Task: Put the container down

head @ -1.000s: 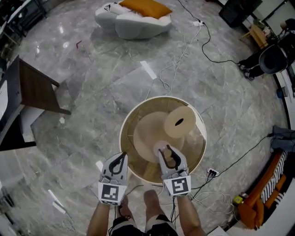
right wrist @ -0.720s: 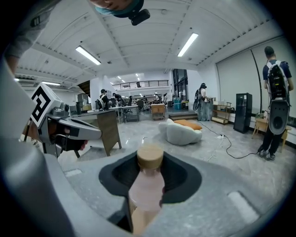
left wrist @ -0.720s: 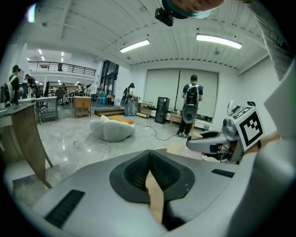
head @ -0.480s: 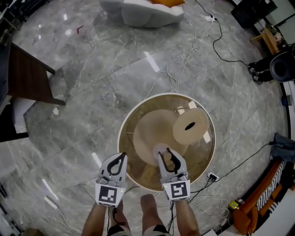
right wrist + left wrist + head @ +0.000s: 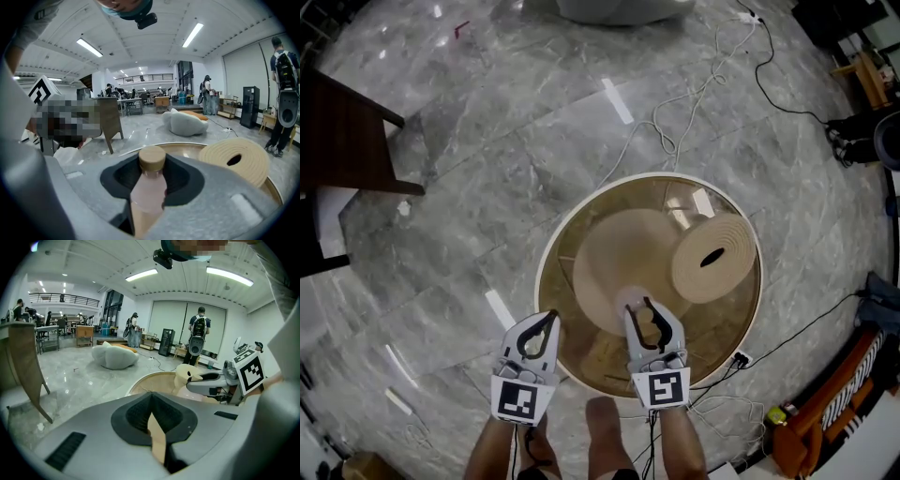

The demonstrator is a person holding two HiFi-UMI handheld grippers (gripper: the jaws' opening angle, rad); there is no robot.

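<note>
Holding the bottle upright over the near part of the counter, the right gripper is clamped on its body. The left gripper, closed and empty, hangs just off that edge. Released too high or too near the rim, the bottle could topple off.

1. Round table: clear top inside a pale rim, with a tan cone-shaped pedestal visible through the top.
2. Beige coiled roll: lies flat on the table's right half, hollow centre facing up.
3. Floor: polished grey marble slabs that carry the table.
4. White cable: loops on the floor just beyond the table.
5. Power strip: lies on the floor beside the table's near right edge.
6. Dark wooden furniture piece: stands on the floor at far left.
</note>
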